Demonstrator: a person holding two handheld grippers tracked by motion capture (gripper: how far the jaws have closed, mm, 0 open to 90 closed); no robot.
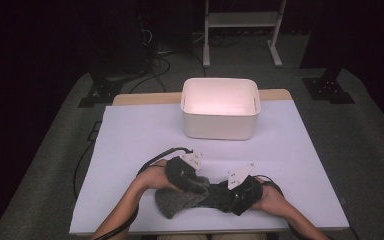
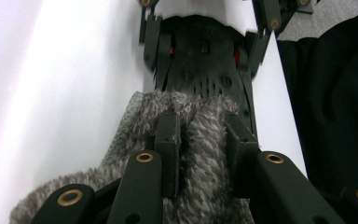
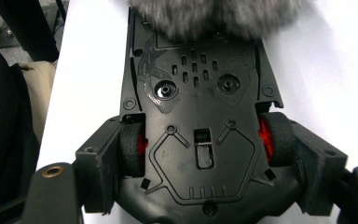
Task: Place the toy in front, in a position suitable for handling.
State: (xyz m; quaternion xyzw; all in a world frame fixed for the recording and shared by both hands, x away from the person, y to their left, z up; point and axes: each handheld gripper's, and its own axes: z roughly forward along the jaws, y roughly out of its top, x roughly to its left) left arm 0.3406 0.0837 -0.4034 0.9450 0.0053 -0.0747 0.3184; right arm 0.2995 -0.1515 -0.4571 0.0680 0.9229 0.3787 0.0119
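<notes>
**Tongs on both ends of a toy car in a fuzzy sleeve: where this could slip**

Left tongs [image 2: 200, 140] are pinched narrow on a fold of the grey fuzzy cover [image 2: 205, 154], and the right tongs [image 3: 205, 154] are spread wide, clamped across the toy car [image 3: 198, 140] at its two red-hubbed wheels. The car is belly-up, its black underside facing the right gripper view, with its far end tucked into the fuzz. We've got the whole bundle low over the near edge of the white tabletop [image 1: 130, 140], between both hands; the white bin [image 1: 220, 107] sits well apart at the back.

What worries us: the right pads sit on rubber tyres, which could roll, so the car may twist out if we tug hard. The left bite only has a fold of fabric, so it may just stretch or slide off. And we're close to the tabletop edge, so a dropped car likely lands in a lap.
</notes>
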